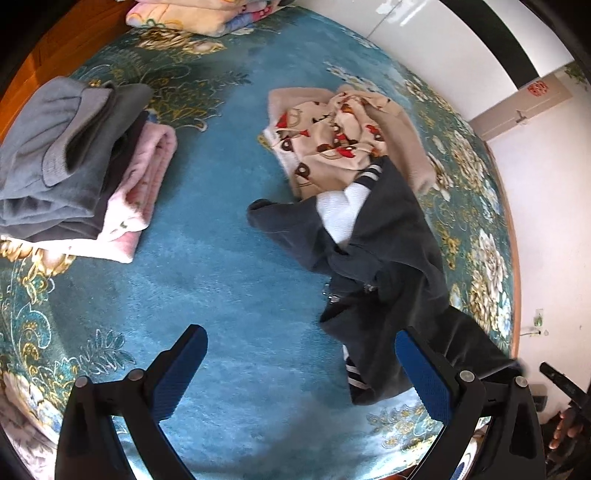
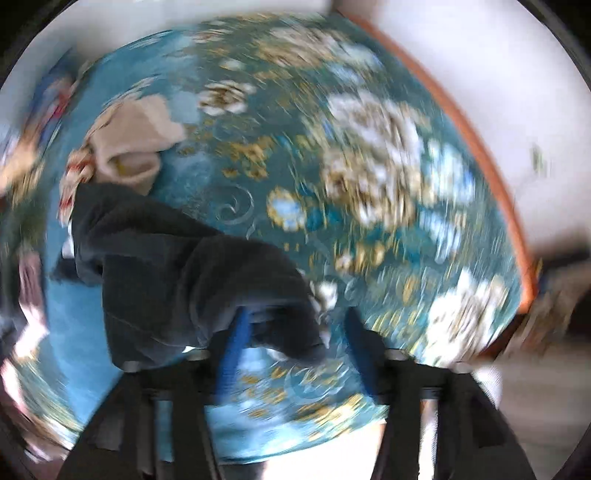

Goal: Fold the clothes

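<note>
A crumpled dark garment (image 1: 388, 258) with white lining and striped cuffs lies on the blue floral bedspread (image 1: 221, 221). A beige cartoon-print garment (image 1: 332, 136) lies bunched just beyond it. My left gripper (image 1: 301, 354) hangs open above the bedspread, and the dark garment's hem reaches in beside its right pad (image 1: 421, 373). The right wrist view is blurred. There my right gripper (image 2: 295, 332) stands open over the dark garment (image 2: 177, 273), whose near edge lies between the fingers without being pinched. The beige garment (image 2: 133, 136) lies further off to the left.
A folded stack of grey, dark and pink clothes (image 1: 74, 158) sits at the left. Folded patterned blankets (image 1: 192, 14) lie at the far end. The bed's wooden edge (image 2: 480, 147) runs along the right, with a white wall beyond. A person's hand (image 1: 565, 428) shows at the lower right.
</note>
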Tool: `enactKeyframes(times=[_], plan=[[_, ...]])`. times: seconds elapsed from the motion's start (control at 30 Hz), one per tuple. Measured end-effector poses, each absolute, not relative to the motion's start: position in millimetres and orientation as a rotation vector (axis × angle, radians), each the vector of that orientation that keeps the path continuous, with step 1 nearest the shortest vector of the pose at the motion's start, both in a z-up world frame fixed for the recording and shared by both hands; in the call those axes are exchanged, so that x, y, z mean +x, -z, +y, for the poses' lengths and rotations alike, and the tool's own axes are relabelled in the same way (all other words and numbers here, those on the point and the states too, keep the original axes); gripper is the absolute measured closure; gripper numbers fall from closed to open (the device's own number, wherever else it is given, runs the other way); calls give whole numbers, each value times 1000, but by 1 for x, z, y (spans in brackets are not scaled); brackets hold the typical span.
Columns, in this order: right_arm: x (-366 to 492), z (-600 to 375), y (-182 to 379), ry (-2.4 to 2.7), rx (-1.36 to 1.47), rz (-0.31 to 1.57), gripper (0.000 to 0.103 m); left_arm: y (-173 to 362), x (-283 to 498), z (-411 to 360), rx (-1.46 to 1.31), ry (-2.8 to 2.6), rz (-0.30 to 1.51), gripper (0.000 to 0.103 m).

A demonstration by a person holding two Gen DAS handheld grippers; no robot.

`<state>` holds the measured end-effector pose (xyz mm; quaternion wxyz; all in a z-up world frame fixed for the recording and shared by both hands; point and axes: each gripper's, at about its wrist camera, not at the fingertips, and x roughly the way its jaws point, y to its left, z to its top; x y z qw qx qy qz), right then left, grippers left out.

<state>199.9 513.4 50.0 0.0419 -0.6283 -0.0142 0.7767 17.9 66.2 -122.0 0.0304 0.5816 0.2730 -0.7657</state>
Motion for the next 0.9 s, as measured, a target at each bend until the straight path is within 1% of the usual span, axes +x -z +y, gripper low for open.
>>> enactKeyframes(times=[0.07,0.13,0.23,0.3,0.33,0.4,0.43,0.53,0.6,0.63,0.67,0.7,0.73,0.77,0.8,0.9], plan=[[191,482,-46,-2460,-1964,-135,41,124,17,67,1797,2351,839,0],[185,443,-28,-2533,-2110,-118,37,124,17,70,1805,2349,832,0],[187,368,15,-2547,-2394,-137,37,124,18,74,1825,2348,794,0],[195,318,48,-2529,-2542,-239,35,125,20,75,1836,2338,769,0],[198,302,62,-2513,-2567,-309,33,125,20,74,1844,2330,765,0],[204,272,90,-2475,-2606,-448,32,125,19,73,1861,2318,751,0],[205,261,105,-2447,-2605,-560,32,125,16,72,1872,2318,738,0],[195,252,136,-2338,-2582,-744,32,125,5,71,1901,2323,693,0],[188,246,157,-2262,-2561,-856,33,125,-11,72,1918,2342,661,0],[178,254,160,-2238,-2558,-808,34,126,-20,74,1933,2352,654,0],[168,263,162,-2216,-2555,-745,39,129,-31,76,1953,2359,656,0],[158,272,165,-2193,-2552,-682,56,132,-45,79,1978,2363,671,0],[146,286,163,-2184,-2544,-619,77,138,-59,82,1996,2359,685,0],[134,300,161,-2177,-2535,-555,86,144,-72,86,2012,2353,698,0],[122,315,160,-2169,-2525,-492,92,150,-86,89,2027,2347,711,0],[83,369,141,-2184,-2452,-299,93,175,-124,104,2089,2300,722,0]])
